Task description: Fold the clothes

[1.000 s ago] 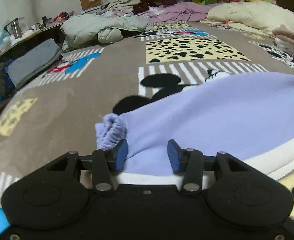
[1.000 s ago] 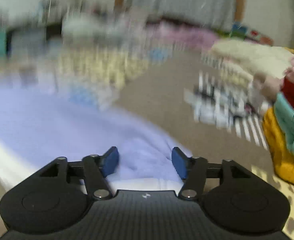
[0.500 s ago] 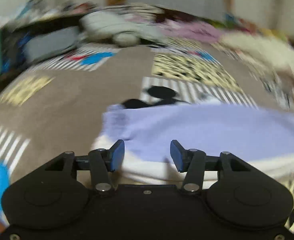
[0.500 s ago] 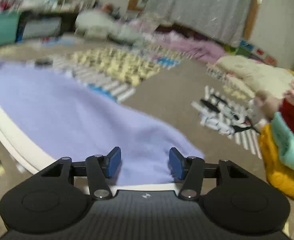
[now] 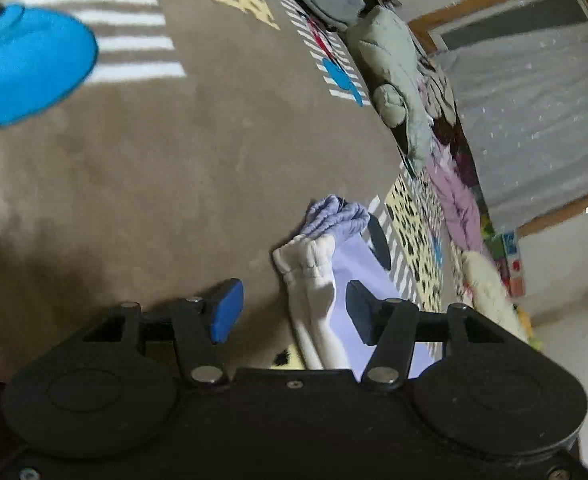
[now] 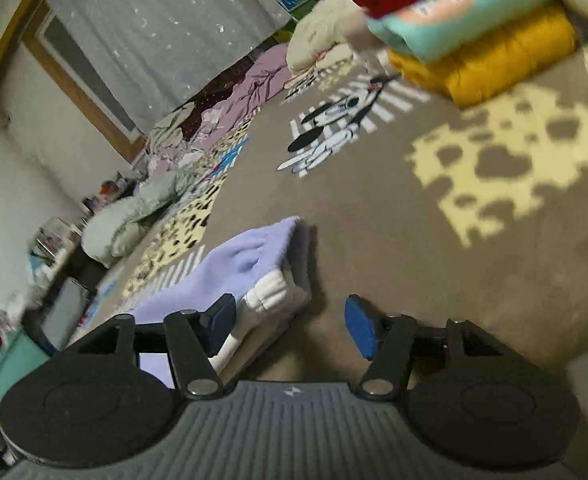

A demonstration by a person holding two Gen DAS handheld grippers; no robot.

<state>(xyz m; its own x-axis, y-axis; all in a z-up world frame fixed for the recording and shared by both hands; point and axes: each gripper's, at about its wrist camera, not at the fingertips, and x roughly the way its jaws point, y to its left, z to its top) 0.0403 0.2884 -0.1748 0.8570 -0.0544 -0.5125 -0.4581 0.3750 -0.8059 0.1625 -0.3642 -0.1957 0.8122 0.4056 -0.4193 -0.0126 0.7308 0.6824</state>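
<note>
The soft purple and white fleece garment [image 5: 346, 264] lies folded over on the brown cartoon-print blanket [image 5: 174, 168]. The left gripper [image 5: 290, 308] and right gripper [image 6: 290, 326] have just been opening, each with one end between its pads, not pinched. More folding looks left. Folded clothes [image 6: 478, 28] are stacked nearby.

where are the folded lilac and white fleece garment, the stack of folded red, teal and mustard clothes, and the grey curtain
folded lilac and white fleece garment [image 6: 246, 258]: right wrist view, on its lilac top layer
stack of folded red, teal and mustard clothes [image 6: 490, 60]: right wrist view, on the mustard bottom piece
grey curtain [image 5: 534, 112]: left wrist view, mid-fabric
</note>
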